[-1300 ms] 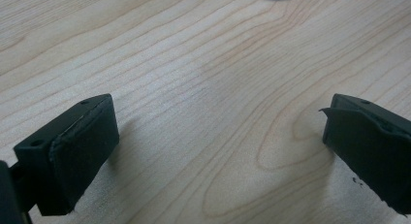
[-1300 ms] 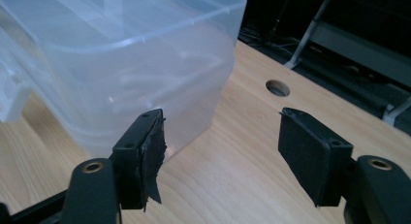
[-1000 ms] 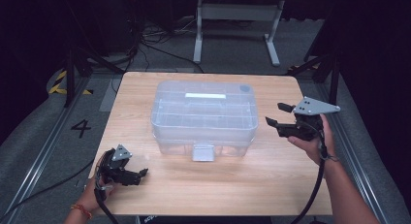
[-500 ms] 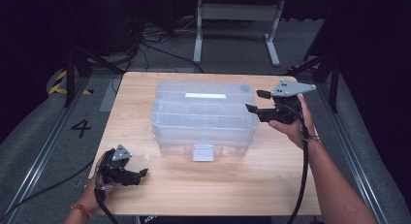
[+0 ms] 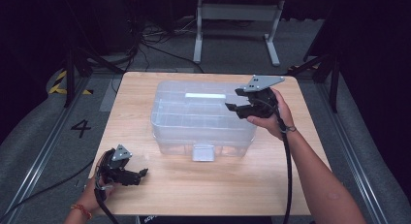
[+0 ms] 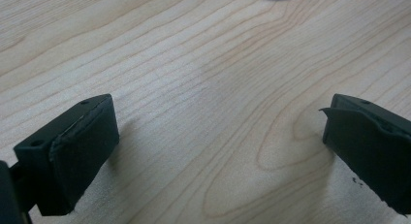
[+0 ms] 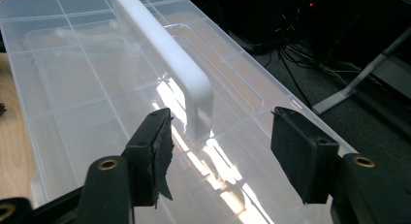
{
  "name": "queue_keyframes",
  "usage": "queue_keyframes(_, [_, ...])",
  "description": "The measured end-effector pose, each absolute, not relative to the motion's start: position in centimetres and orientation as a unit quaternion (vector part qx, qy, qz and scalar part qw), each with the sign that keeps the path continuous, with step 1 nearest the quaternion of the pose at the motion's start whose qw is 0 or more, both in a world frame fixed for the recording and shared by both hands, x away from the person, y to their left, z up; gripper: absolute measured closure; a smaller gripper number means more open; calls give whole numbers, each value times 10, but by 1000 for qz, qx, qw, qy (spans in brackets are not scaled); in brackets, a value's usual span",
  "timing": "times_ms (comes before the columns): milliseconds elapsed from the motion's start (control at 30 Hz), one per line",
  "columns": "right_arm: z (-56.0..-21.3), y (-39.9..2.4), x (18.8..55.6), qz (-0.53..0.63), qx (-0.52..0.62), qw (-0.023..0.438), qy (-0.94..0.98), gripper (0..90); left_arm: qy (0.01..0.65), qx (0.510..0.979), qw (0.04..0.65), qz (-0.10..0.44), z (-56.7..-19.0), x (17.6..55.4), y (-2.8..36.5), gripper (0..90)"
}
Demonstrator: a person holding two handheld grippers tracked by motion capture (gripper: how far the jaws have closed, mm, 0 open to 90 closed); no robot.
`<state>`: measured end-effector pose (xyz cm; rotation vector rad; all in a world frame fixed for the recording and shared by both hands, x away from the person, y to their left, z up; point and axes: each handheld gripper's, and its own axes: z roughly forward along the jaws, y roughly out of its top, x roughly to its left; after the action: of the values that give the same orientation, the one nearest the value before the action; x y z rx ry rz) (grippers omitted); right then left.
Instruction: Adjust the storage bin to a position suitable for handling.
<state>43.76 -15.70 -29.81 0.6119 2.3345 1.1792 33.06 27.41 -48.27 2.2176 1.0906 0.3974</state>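
- At the near left corner of the pale wooden table (image 5: 160, 195), the left gripper (image 5: 140, 173) lay low over the boards with its jaws spread wide and nothing between them; bare wood grain ran between the two black pads (image 6: 82, 146).
- In the middle of the table stood a clear plastic storage box (image 5: 203, 118), lid on, with dividers showing through it, a white carry handle (image 7: 165, 54) along the top and a latch (image 5: 202, 152) on its near side.
- Over the box's right end hovered the right gripper (image 5: 235, 104), its jaws part open and just then narrowing, nothing yet between them; the handle's end lay just ahead of the pads.
- The step in hand looked like taking hold of the handle: it would go best with the jaws set squarely across the bar and closed only once it sat fully between the pads.
- Around the table lay grey floor, a painted numeral four (image 5: 80, 128) at the left, loose cables and a white metal stand (image 5: 237, 13) behind, all in a dark room.
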Motion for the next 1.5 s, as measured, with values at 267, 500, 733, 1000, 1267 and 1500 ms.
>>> queue_keyframes(267, [-302, -138, 445, 411, 214, 219, 859, 436, 413, 841, 313, 152, -483, 331, 274, 0])
queue_keyframes(500, [-303, -127, 450, 403, 210, 224, 862, 531, 414, 841, 314, 151, -483, 331, 274, 0])
queue_keyframes(733, [-304, -120, 452, 397, 205, 220, 867, 714, 414, 841, 313, 152, -483, 330, 274, 0])
queue_keyframes(1000, [-302, -119, 454, 389, 205, 220, 871, 721, 407, 844, 314, 155, -483, 328, 275, 5])
queue_keyframes(1267, [-295, -118, 462, 381, 210, 201, 878, 723, 376, 854, 330, 143, -479, 325, 278, 177])
queue_keyframes(1500, [-287, -117, 470, 377, 218, 195, 879, 722, 385, 838, 352, 158, -466, 328, 276, 297])
